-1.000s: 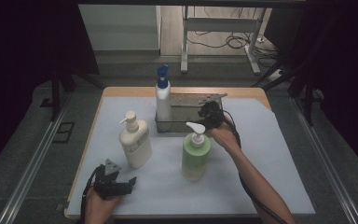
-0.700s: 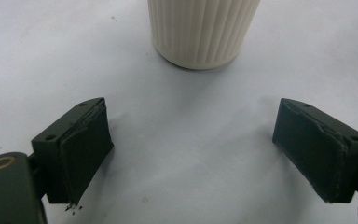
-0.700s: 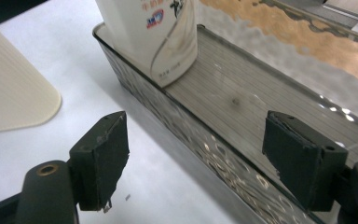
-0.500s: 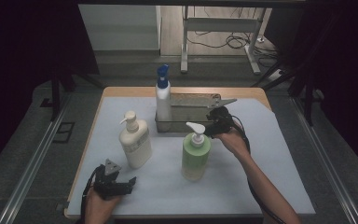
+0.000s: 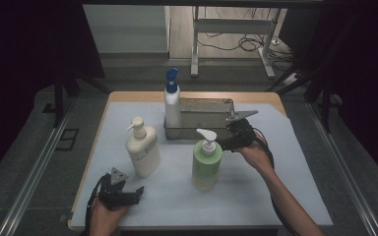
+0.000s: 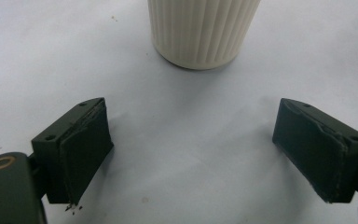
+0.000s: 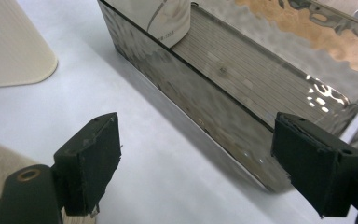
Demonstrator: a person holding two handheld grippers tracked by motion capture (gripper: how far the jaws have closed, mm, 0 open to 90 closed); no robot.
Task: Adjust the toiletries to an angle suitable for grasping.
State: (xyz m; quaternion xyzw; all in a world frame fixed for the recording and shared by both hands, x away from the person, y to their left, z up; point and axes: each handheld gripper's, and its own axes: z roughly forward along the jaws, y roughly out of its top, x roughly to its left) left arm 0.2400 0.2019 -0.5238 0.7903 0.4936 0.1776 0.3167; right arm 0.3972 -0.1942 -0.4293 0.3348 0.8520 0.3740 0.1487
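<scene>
High view, read from left to right: the left gripper [image 5: 137, 191] rests low on the white table cover [image 5: 285, 196] at the near left corner, its jaws spread wide with only bare cover between them; in the left gripper view the ribbed base of the cream pump bottle [image 6: 203, 30] stands just ahead of the pads, apart from them. That cream pump bottle [image 5: 142, 147] stands upright just beyond this hand. Next, the blue-capped spray bottle [image 5: 172, 101] stands upright in the left end of the metal tray [image 5: 204, 105], whose remaining floor is free. Then the green pump bottle [image 5: 206, 162], upright on the cover in front of the tray, and to its right the right gripper [image 5: 222, 144], near the bottle's pump head. Compared with a second ago, this hand has drawn back from the tray's right end toward the green bottle, and its jaws have just been opening; in the right gripper view its pads [image 7: 91, 161] stand far apart with nothing between them, the tray wall [image 7: 200, 116] running across ahead. I judge the green bottle to be the next item for pickup. The pump spout and the tray's near wall crowd the approach, so a grip on the body looks safer.
</scene>
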